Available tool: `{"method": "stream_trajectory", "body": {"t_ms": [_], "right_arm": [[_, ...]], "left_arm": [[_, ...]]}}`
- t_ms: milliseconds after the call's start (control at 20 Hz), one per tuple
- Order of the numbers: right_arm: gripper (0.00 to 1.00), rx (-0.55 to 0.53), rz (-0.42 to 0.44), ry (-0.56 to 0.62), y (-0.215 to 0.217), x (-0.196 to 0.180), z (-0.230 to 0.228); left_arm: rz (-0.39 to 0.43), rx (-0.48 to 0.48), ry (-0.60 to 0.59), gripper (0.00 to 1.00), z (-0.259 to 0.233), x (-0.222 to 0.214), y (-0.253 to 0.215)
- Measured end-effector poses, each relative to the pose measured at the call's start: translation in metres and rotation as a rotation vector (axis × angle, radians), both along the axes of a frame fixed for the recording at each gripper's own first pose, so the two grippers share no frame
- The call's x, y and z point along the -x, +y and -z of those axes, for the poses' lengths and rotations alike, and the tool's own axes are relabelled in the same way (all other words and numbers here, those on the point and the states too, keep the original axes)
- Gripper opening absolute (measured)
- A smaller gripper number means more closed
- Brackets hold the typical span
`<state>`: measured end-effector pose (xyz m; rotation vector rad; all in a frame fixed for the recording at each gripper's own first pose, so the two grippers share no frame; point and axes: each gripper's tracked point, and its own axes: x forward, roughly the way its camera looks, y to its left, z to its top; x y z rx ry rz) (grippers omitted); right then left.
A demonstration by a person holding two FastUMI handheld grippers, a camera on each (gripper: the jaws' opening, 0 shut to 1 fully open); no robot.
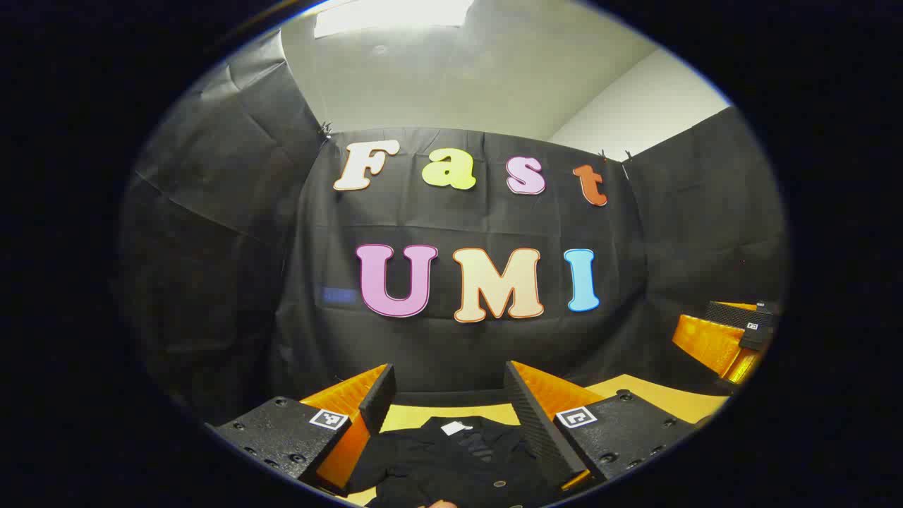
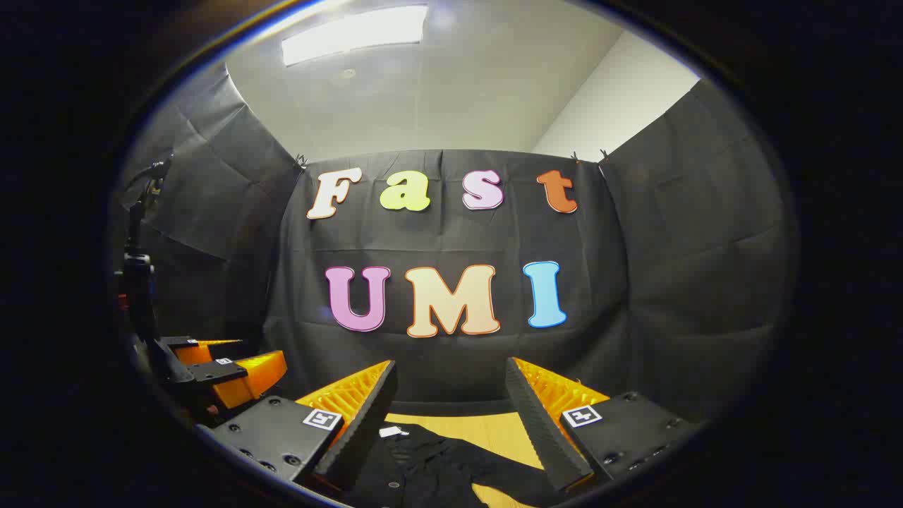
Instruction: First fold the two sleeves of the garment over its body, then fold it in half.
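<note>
- We see a pale wooden tabletop (image 1: pixel 423 418) running up to a black cloth wall (image 1: pixel 226 233), with a white ceiling and a bright ceiling light (image 2: pixel 356 32) above.
- A black garment (image 1: pixel 458 458) lies flat on the tabletop, a small white tag (image 1: pixel 455 427) at its collar.
- In the left gripper view, the left gripper (image 1: pixel 450 402) hangs low over the garment, jaws spread wide, the collar lying between and just ahead of them; nothing is held.
- The right gripper (image 2: pixel 451 409) is likewise held low with jaws apart, the garment's cloth under and between them.
- Each gripper appears off to the side of the other's jaws, near the wall.
</note>
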<state>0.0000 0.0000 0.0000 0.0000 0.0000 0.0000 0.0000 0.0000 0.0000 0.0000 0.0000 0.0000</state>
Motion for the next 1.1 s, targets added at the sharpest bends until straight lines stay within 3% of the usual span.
{"method": "stream_trajectory", "body": {"t_ms": [1100], "right_arm": [[0.96, -0.020, -0.113, -0.002, 0.020, -0.014, 0.007]], "left_arm": [[-0.101, 0.013, 0.010, 0.91, 0.003, 0.009, 0.024]]}}
